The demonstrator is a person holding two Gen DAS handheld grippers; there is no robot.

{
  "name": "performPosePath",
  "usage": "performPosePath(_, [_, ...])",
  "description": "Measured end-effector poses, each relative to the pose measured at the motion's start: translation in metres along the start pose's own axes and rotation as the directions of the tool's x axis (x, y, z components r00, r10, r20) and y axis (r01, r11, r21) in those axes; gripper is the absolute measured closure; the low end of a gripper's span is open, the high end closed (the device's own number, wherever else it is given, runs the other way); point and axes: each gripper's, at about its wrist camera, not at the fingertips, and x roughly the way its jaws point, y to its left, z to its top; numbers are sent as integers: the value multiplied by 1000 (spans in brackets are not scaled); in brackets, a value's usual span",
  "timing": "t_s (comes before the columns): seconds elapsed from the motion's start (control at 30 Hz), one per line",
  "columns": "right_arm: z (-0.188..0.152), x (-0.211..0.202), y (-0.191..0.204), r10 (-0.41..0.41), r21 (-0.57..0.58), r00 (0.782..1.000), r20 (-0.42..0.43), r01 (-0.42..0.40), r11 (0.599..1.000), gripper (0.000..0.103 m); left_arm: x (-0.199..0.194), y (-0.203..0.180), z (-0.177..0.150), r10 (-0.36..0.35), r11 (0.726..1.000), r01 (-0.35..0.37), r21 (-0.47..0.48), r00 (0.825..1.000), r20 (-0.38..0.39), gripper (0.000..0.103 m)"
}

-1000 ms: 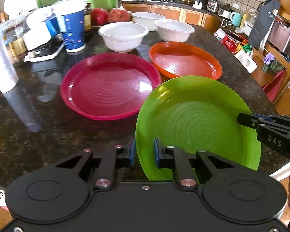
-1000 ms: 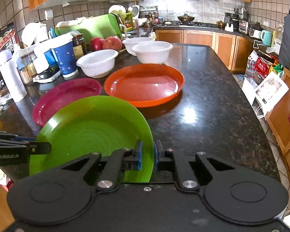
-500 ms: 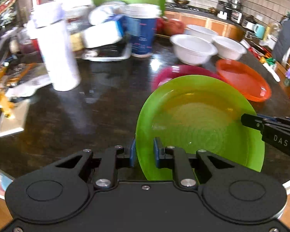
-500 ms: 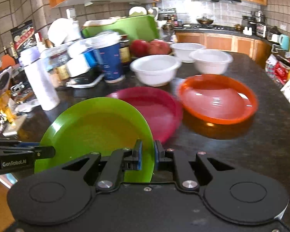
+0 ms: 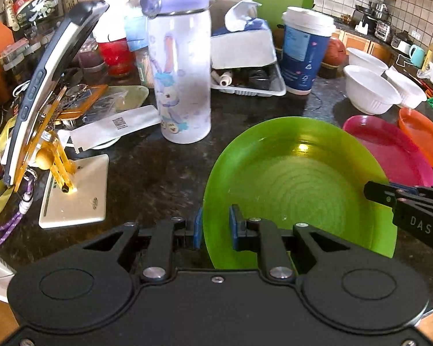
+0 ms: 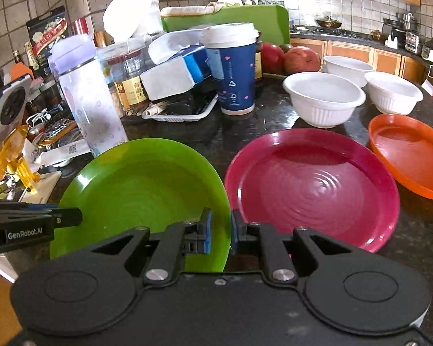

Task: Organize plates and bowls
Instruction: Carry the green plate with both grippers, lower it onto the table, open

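Green plate [image 5: 300, 184] carried between both tongs, shifted leftward over the tabletop [image 5: 147, 173] since the earlier frames.
Left tongs [image 5: 215, 227] pinch its near-left rim; right tongs [image 6: 220, 232] pinch its right rim. Earlier the pink plate [image 6: 314, 187] lay ahead of the left tongs; now it lies to their right, with a water bottle [image 5: 182, 69] ahead instead. Orange plate [image 6: 412, 155] and white bowls [image 6: 323, 101] sit farther right.

Green plate [image 6: 135, 178], magenta plate [image 6: 311, 184]
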Motion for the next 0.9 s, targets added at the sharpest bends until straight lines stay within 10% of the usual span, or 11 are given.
performPosePath(0.6, [-4, 18, 1, -66, 68, 996, -64, 70, 995, 86, 29, 0, 8, -6, 998, 8, 63, 1000, -25, 78])
performPosePath(0.9, [-4, 6, 4, -47, 60, 999, -13, 47, 997, 68, 25, -5, 7, 16, 998, -15, 58, 1000, -16, 64])
